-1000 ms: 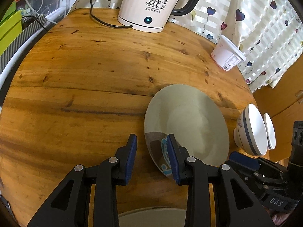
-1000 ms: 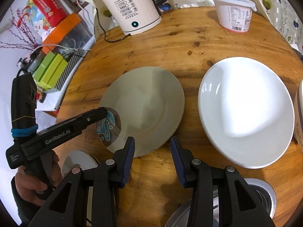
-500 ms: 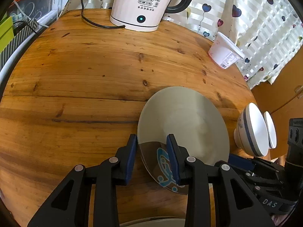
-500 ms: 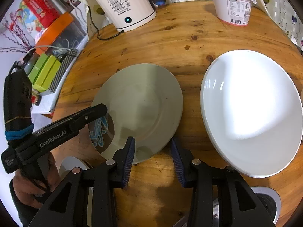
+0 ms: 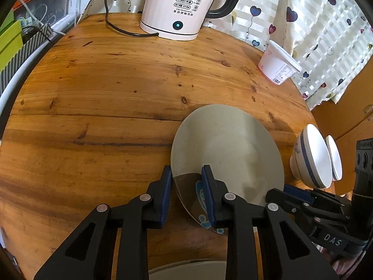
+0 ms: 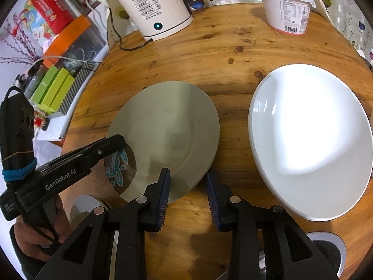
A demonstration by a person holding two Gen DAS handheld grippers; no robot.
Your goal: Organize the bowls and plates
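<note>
The grey plate is lying on the tabletop; the left gripper jaws are closing around its near rim; the right gripper jaws are closing astride its edge, beside the white plate.

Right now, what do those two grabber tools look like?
The left gripper and right gripper are black plastic with blue ribbed pads and small silver screws. White letters say GenRobot.AI on the left and DAS on the right. A blue band wraps the left handle.
</note>
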